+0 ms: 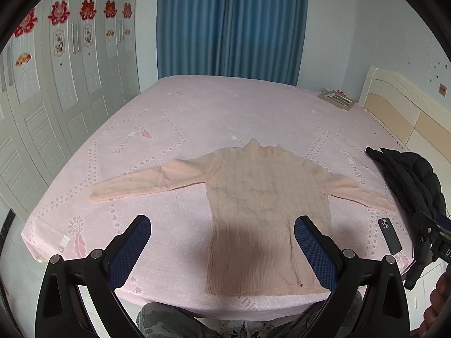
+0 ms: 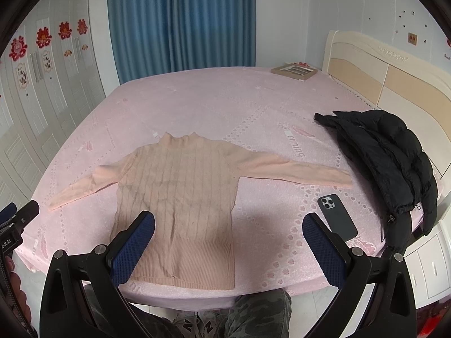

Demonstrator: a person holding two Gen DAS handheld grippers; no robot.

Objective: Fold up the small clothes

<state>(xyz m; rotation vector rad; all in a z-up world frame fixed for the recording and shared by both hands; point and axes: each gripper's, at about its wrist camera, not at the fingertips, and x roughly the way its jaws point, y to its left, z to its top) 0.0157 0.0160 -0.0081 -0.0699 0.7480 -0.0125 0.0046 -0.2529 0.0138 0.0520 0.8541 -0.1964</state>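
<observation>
Pale peach cable-knit turtleneck sweater (image 1: pixel 265 197): vertical rib-and-cable pattern. Pink bed sheet (image 1: pixel 214 107): lighter heart-dotted lines, darker pink feather motifs. Black quilted puffer jacket (image 2: pixel 386 152). Dark grey phone (image 2: pixel 336 217). Solid blue pleated curtain (image 2: pixel 180 19). Tool pads (image 2: pixel 132 248): navy mesh texture.

Both wrist cams above bed (image 1: pixel 197 107) foot, sharing sweater (image 1: pixel 262 205).

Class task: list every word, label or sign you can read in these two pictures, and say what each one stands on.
"pot.AI": label on the left gripper, cut off.
"D": body of the right gripper, cut off.
"囍": red cut-outs on the wardrobe.
"N": shoes.
Lettering on the bedsheet: upside down, too blurred to read.
</observation>
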